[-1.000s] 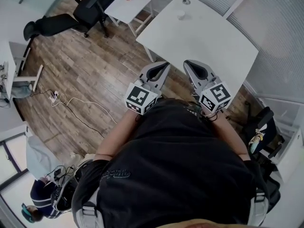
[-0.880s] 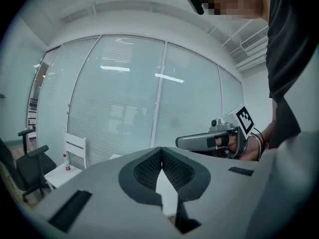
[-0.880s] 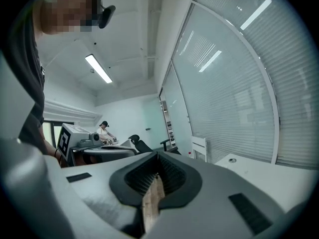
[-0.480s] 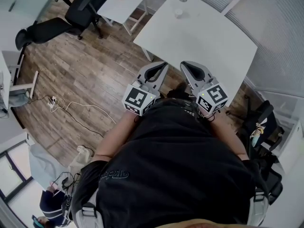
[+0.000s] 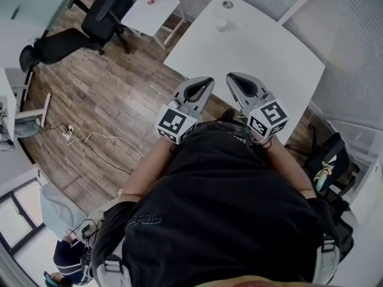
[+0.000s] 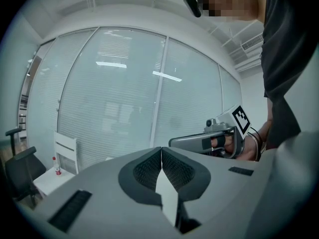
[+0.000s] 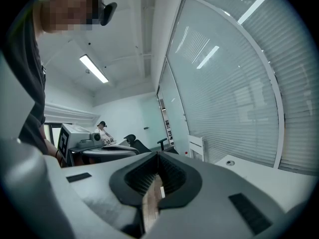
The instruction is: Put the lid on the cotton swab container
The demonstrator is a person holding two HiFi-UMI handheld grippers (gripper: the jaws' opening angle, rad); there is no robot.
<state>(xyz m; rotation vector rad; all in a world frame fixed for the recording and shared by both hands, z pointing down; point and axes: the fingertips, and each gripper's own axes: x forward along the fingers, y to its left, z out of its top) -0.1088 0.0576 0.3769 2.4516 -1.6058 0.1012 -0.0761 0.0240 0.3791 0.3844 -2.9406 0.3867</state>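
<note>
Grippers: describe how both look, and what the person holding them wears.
The left gripper and right gripper are matching light grey shells that taper to a point, with dark ribbed lining inside the jaws. Each carries a white cube printed with black square markers at its rear. The person wears a black short-sleeved T-shirt with pale lettering on one sleeve.

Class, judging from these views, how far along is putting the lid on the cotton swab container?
Done: nothing; the container and what looks like its lid sit apart at the white table's far end. In hand: nothing; left gripper and right gripper are shut, empty. Left: reach them, lift the lid, fit it.
</note>
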